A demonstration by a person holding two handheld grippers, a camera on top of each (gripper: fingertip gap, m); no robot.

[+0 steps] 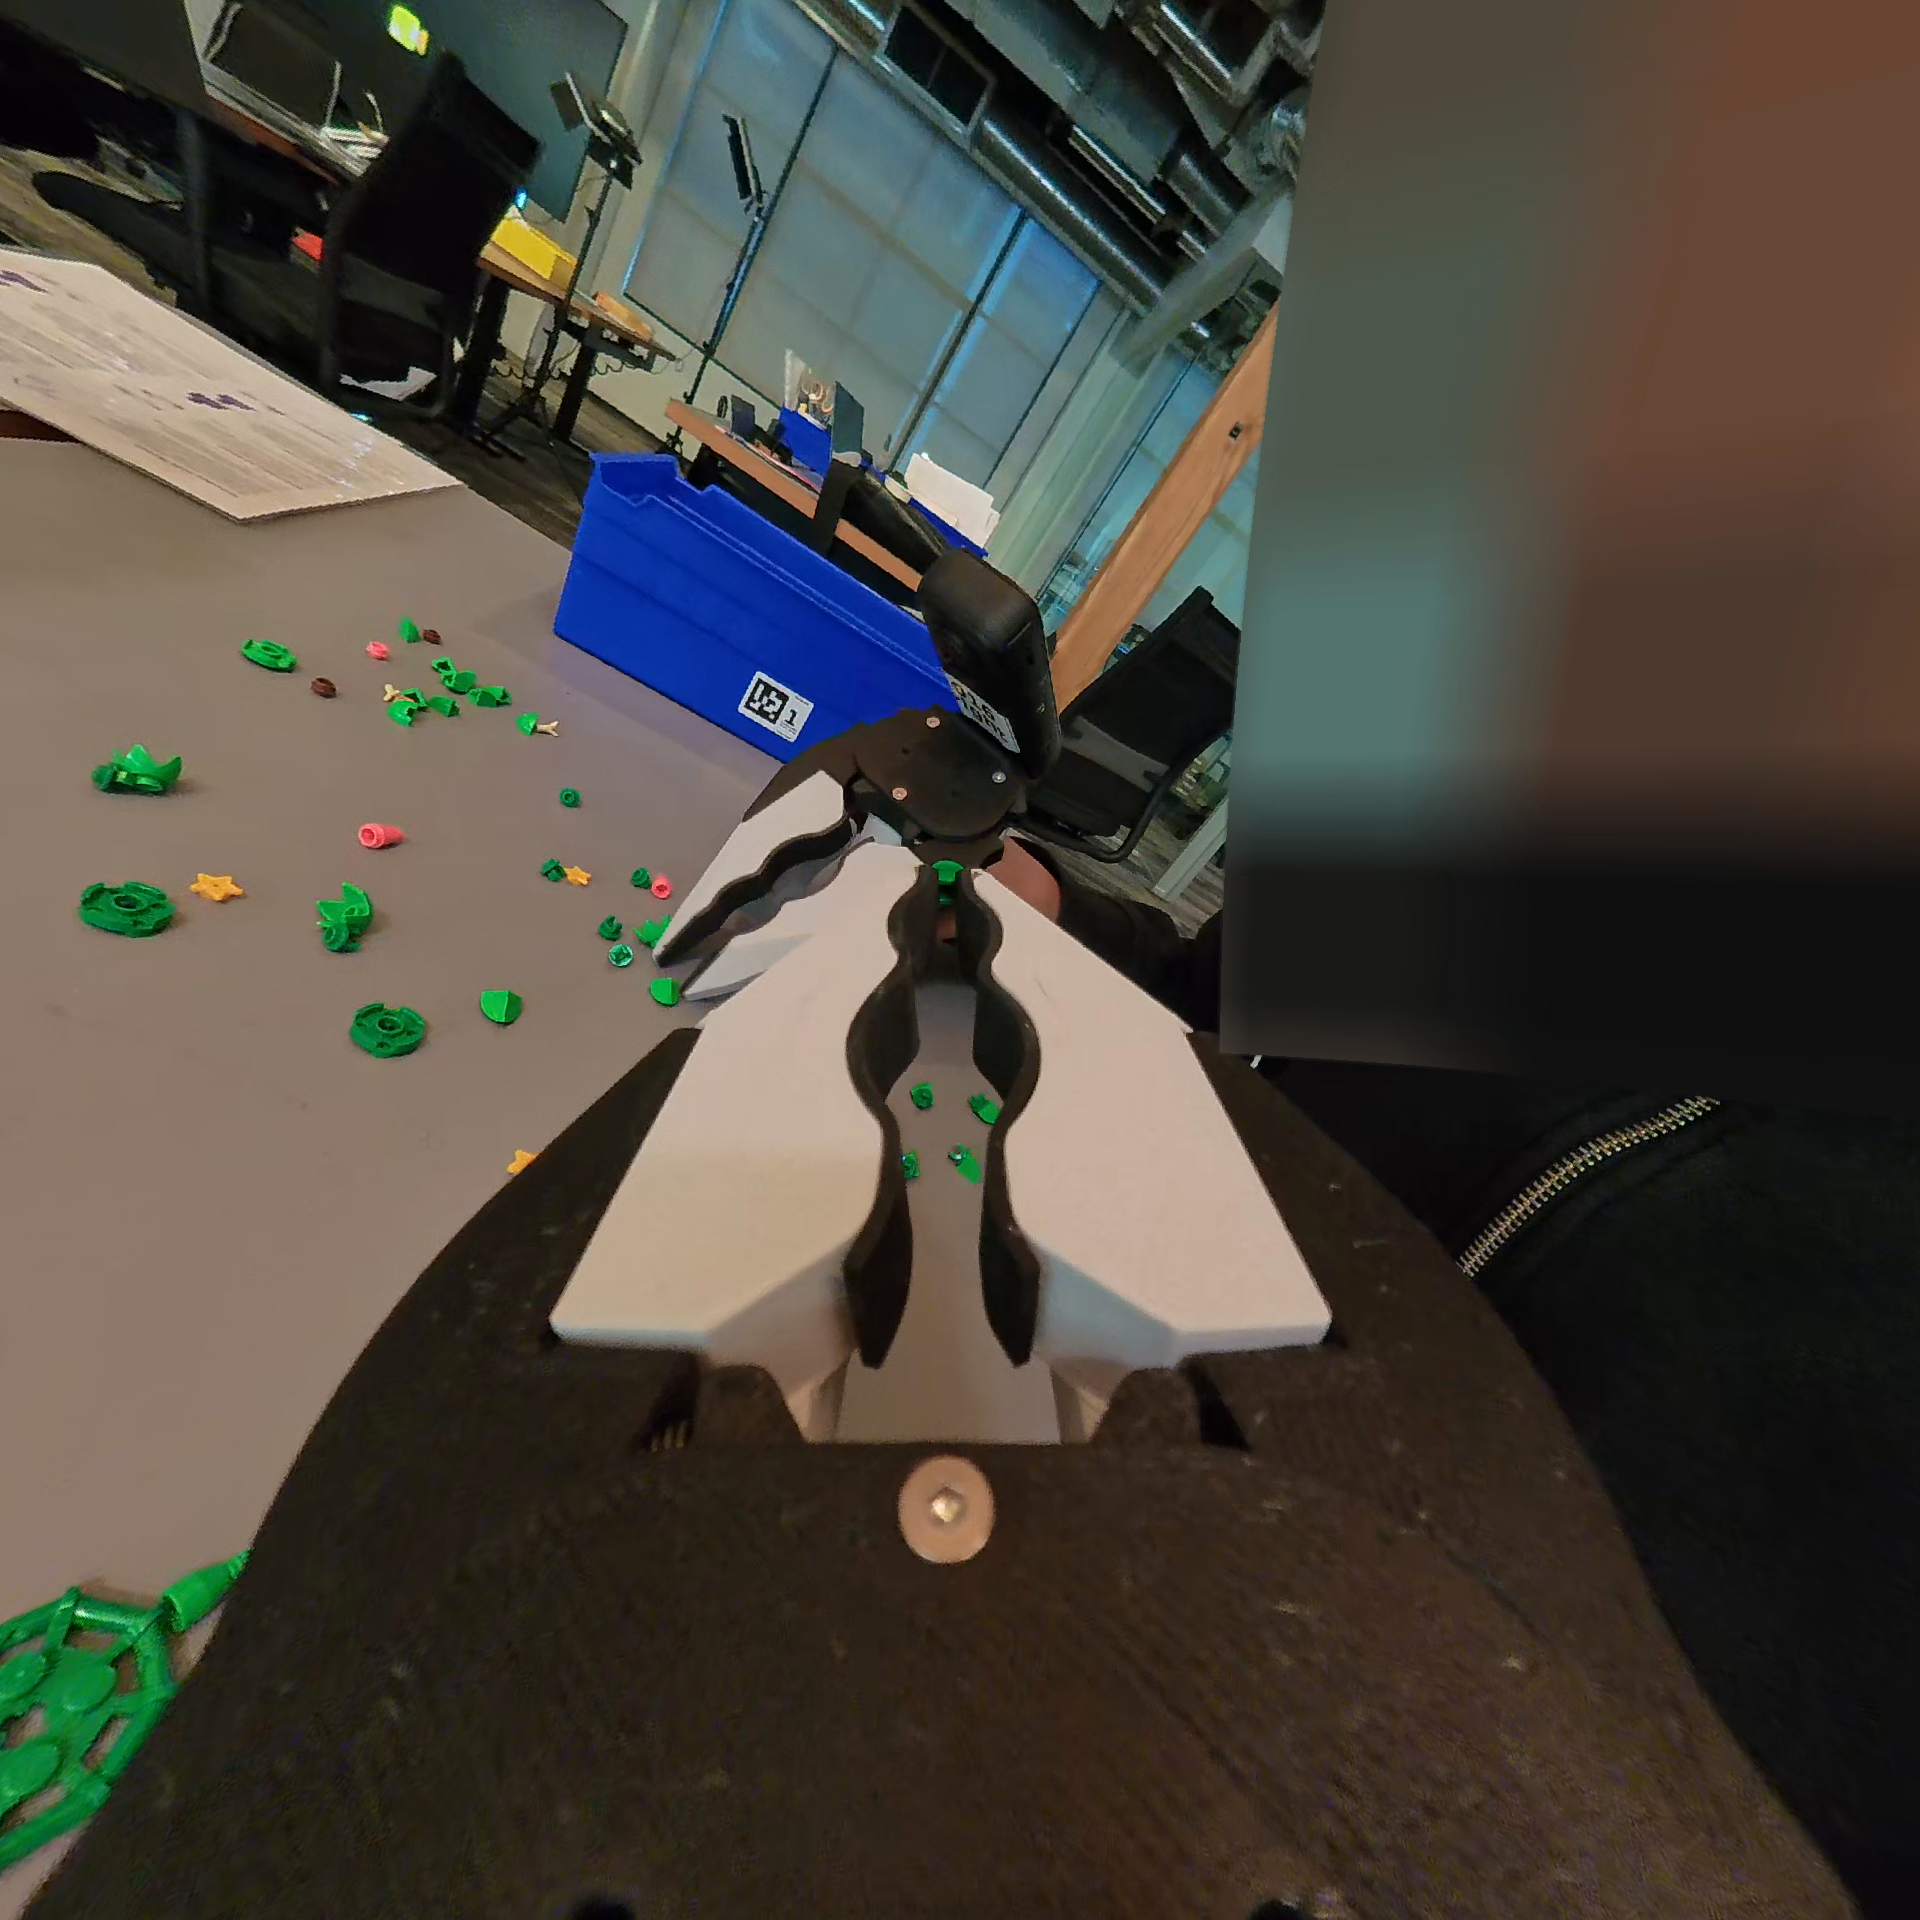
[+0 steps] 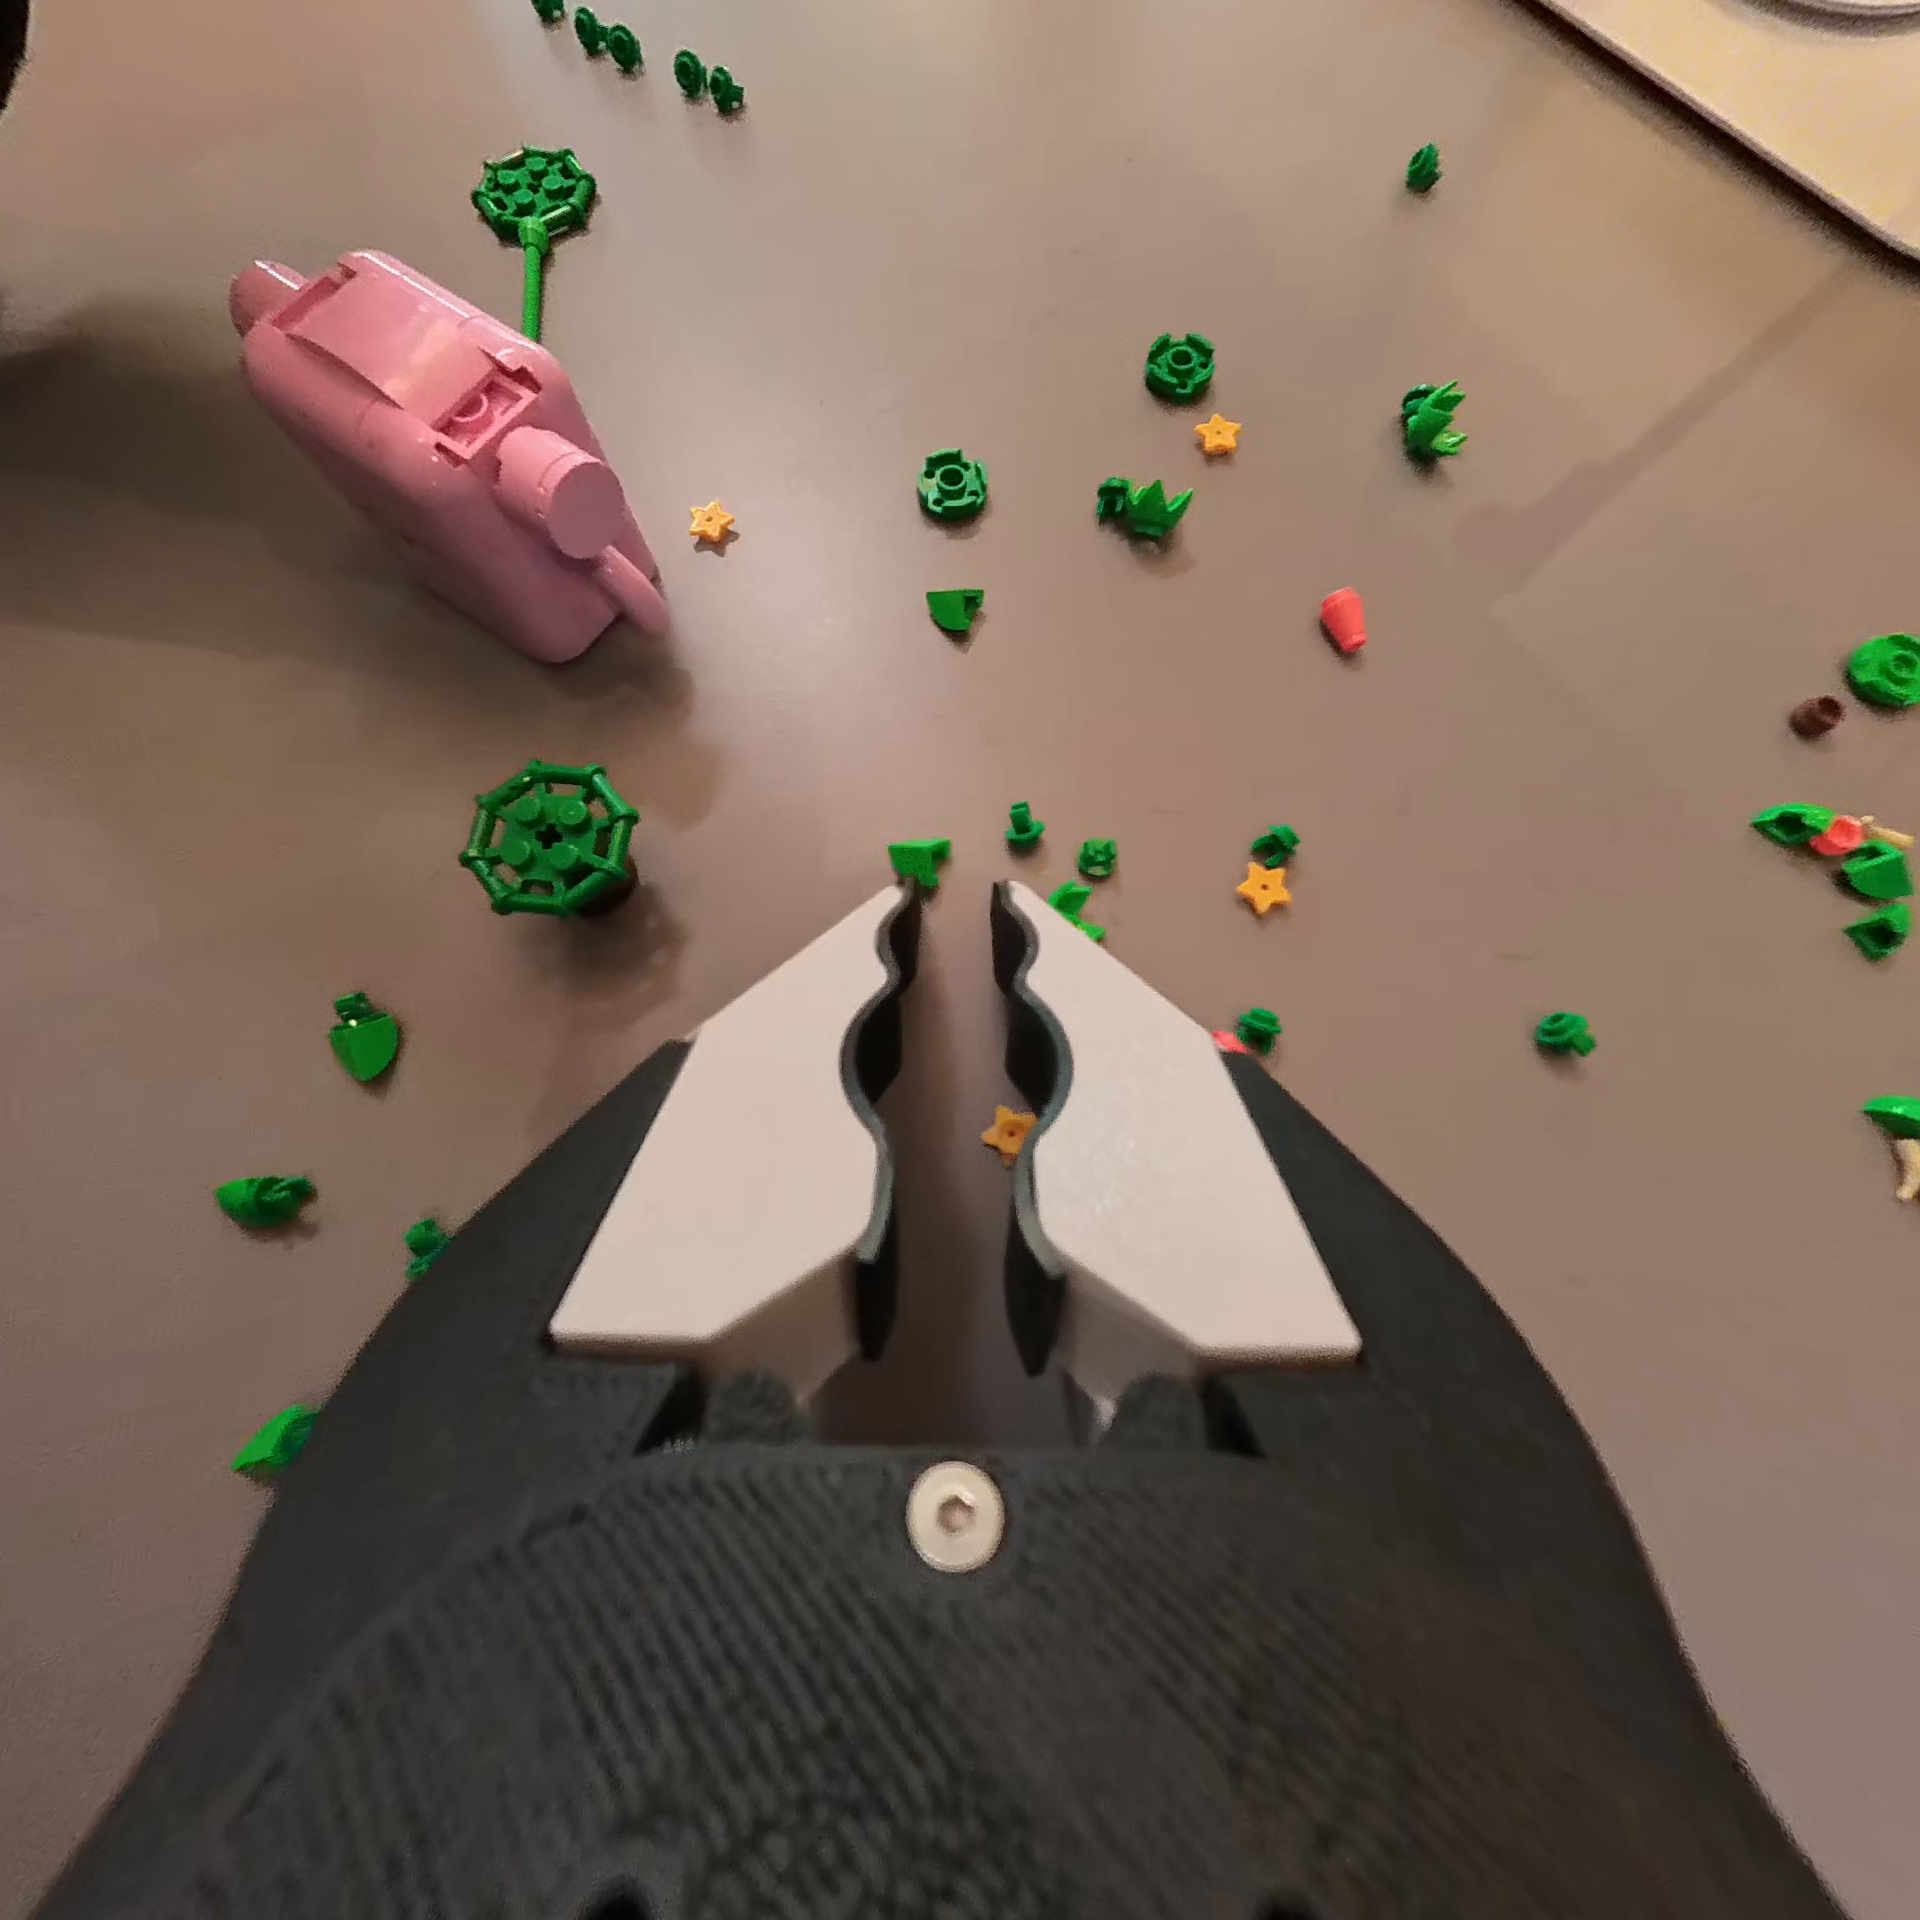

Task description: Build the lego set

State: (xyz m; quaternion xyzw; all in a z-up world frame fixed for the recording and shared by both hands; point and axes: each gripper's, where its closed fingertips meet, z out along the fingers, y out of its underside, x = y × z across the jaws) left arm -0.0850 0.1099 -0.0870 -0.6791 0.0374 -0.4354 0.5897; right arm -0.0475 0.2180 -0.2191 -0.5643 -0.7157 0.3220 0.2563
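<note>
Above table (image 2: 1455, 727), right gripper (image 2: 956, 899) tilted down, jaws slightly parted.

Grey table (image 1: 260, 1195) spans the area under and left of the left gripper. Blue plastic bin (image 1: 717, 613) with a square code sticker sits ahead of the tips, near the table's far edge. White printed sheet (image 1: 177, 405) lies far ahead-left. Black office chair (image 1: 1143, 717) stands beyond the tips, slightly right. Wooden desks (image 1: 758, 457) and a light stand (image 1: 597, 208) are in the background. Dark zippered sleeve (image 1: 1662, 1247) sits right of the gripper.
</note>
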